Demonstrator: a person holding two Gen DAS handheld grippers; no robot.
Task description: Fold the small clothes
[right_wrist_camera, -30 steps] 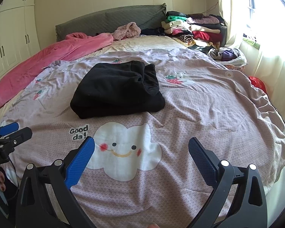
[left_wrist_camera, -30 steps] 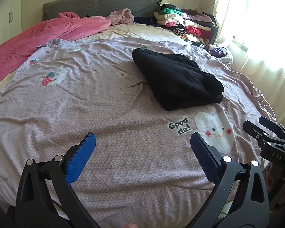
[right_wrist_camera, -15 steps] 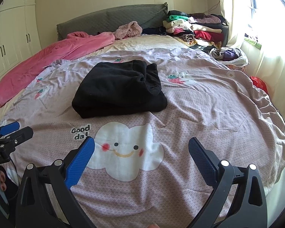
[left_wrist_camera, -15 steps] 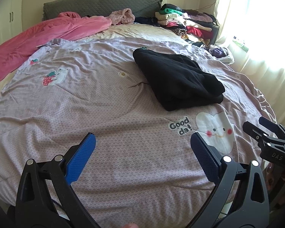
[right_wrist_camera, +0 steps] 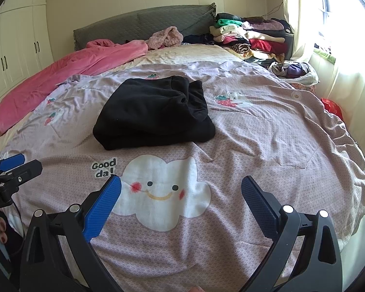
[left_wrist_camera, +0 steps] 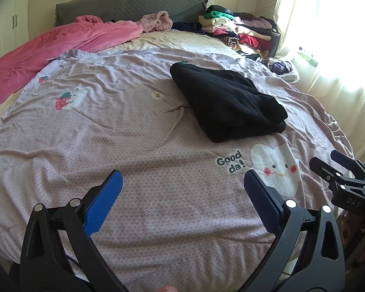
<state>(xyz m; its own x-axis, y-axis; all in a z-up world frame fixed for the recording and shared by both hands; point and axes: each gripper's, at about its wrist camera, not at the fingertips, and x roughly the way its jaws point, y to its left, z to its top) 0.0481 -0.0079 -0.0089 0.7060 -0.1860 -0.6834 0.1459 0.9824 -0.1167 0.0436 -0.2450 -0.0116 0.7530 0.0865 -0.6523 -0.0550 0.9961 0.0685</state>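
Observation:
A folded black garment (left_wrist_camera: 227, 103) lies on the lilac bedspread (left_wrist_camera: 109, 126), right of centre in the left wrist view and at the centre in the right wrist view (right_wrist_camera: 153, 114). My left gripper (left_wrist_camera: 182, 182) is open and empty, held above the near part of the bed, well short of the garment. My right gripper (right_wrist_camera: 181, 187) is open and empty above the white cloud print (right_wrist_camera: 163, 192), in front of the garment. The right gripper shows at the right edge of the left wrist view (left_wrist_camera: 340, 177); the left gripper shows at the left edge of the right wrist view (right_wrist_camera: 9, 170).
A pink blanket (left_wrist_camera: 48, 48) lies along the left side of the bed. A pile of folded clothes (right_wrist_camera: 253, 36) is stacked at the far right corner by the grey headboard (right_wrist_camera: 143, 24). A basket of laundry (right_wrist_camera: 296, 73) and a curtained window (right_wrist_camera: 340, 48) are at the right.
Both views have shifted slightly; the black garment sits a little lower and to the right in each. Both grippers stay open and empty.

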